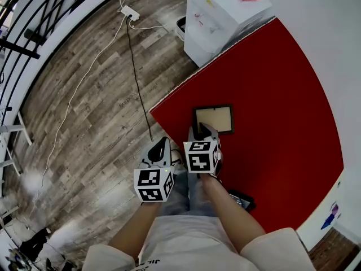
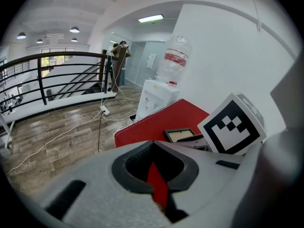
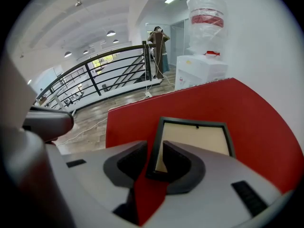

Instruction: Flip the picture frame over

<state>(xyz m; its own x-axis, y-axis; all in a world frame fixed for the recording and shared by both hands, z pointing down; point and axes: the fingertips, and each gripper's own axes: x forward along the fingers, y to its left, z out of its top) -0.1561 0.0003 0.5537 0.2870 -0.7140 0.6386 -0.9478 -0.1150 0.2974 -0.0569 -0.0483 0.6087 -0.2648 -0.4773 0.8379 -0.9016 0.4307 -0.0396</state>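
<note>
A dark picture frame with a beige panel lies flat on the red surface. My right gripper sits at the frame's near left corner. In the right gripper view the frame has its left rail in the gap between the jaws of the right gripper, which stand apart and do not press on it. My left gripper hangs to the left, at the red surface's near left edge, with nothing in it. In the left gripper view the left gripper is shut and the frame lies ahead to the right.
A white water dispenser stands past the red surface's far corner. A power strip and cables lie on the wood floor at left. A small dark object rests by my right forearm. A black railing runs along the floor's far side.
</note>
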